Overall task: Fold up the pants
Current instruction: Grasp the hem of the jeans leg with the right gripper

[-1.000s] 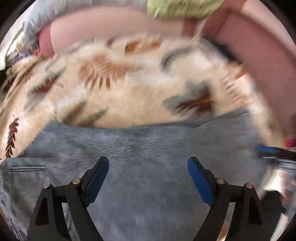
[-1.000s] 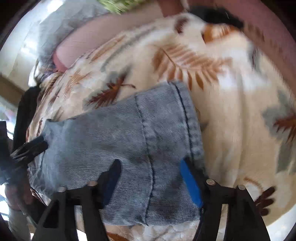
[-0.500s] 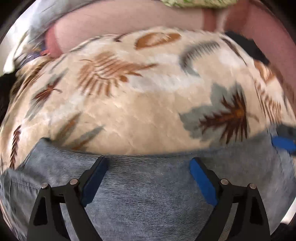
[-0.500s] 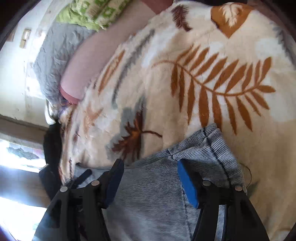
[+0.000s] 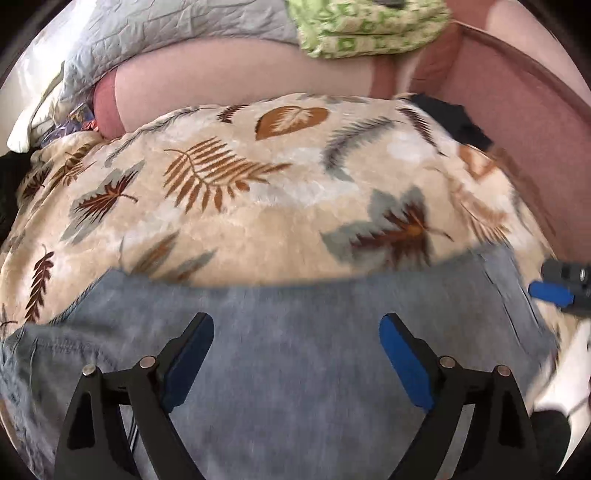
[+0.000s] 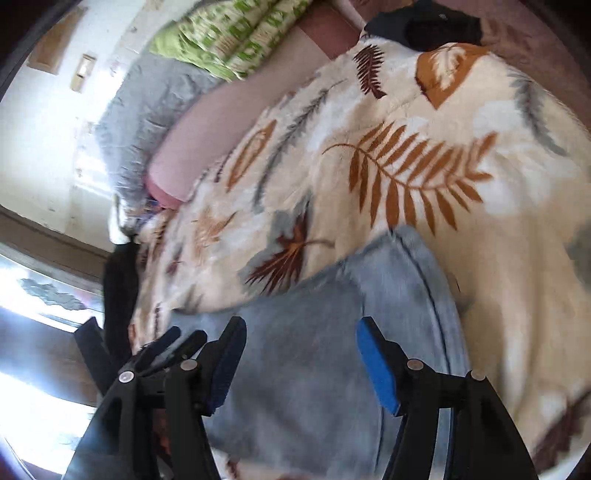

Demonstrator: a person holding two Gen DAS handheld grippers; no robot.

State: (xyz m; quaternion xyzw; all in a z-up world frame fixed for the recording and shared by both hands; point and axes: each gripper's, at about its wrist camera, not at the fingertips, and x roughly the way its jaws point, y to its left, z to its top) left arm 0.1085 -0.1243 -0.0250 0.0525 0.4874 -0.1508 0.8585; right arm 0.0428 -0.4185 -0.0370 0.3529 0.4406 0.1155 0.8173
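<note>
**Pants flat on blanket, both grippers over denim**

Surface: cream blanket [image 5: 258,206] with a leaf print, spread on a pink sofa [image 5: 524,122]. Behind it a grey quilt [image 5: 166,26] and a green cushion [image 5: 369,26]. Right wrist view shows a white wall [image 6: 40,122] and a bright window at left.

Left gripper [image 5: 295,339]: jaws wide apart, nothing between the pads, over the pants [image 5: 295,369]. Right gripper [image 6: 299,350]: jaws parted, denim below them, no pinch visible.

Pants lie folded on the blanket's near edge. A black cloth [image 5: 461,122] lies at the far right corner.
</note>
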